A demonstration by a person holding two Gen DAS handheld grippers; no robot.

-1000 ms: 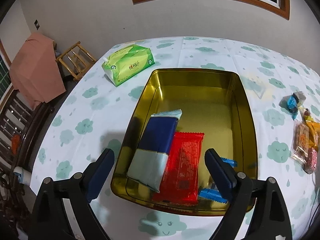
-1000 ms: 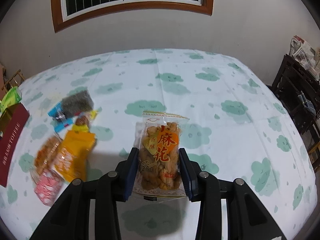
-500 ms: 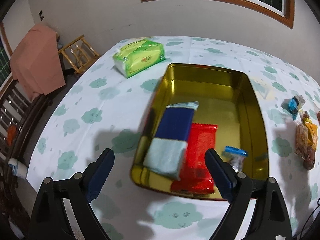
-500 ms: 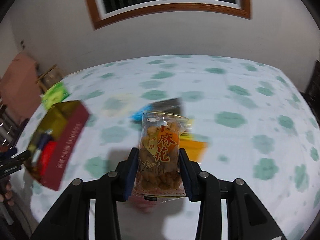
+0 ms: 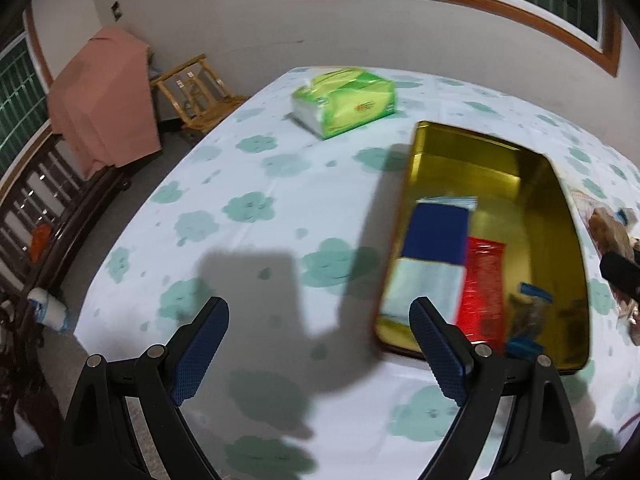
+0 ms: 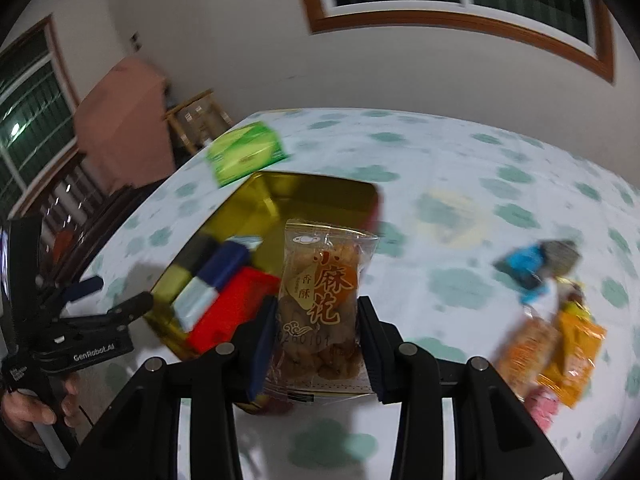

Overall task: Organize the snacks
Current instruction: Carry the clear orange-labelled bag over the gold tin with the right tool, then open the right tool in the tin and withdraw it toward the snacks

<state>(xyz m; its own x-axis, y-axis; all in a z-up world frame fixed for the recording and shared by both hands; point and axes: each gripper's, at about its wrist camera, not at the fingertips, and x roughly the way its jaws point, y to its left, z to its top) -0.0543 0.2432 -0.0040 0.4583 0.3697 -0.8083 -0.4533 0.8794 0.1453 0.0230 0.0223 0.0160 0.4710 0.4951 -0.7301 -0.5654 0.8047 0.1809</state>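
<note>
My right gripper (image 6: 318, 338) is shut on a clear bag of fried twists (image 6: 326, 300) and holds it above the near end of the gold tin (image 6: 280, 192). The tin (image 5: 560, 216) holds a blue-and-grey pack (image 5: 434, 256), a red pack (image 5: 480, 284) and a small blue-ended snack (image 5: 528, 312). My left gripper (image 5: 320, 344) is open and empty, just left of the tin's near corner; it also shows at the left of the right wrist view (image 6: 96, 300). Loose snacks (image 6: 560, 344) lie on the table to the right.
A green tissue pack (image 5: 344, 102) lies on the cloud-print tablecloth (image 5: 240, 208) beyond the tin. A wooden chair (image 5: 196, 92) and a pink-covered object (image 5: 100, 100) stand past the table's left edge. A blue-and-grey wrapper (image 6: 536, 260) lies right of the tin.
My right gripper has swung left with the bag, from the snack pile to over the tin. My left gripper has moved left, off the tin, still open.
</note>
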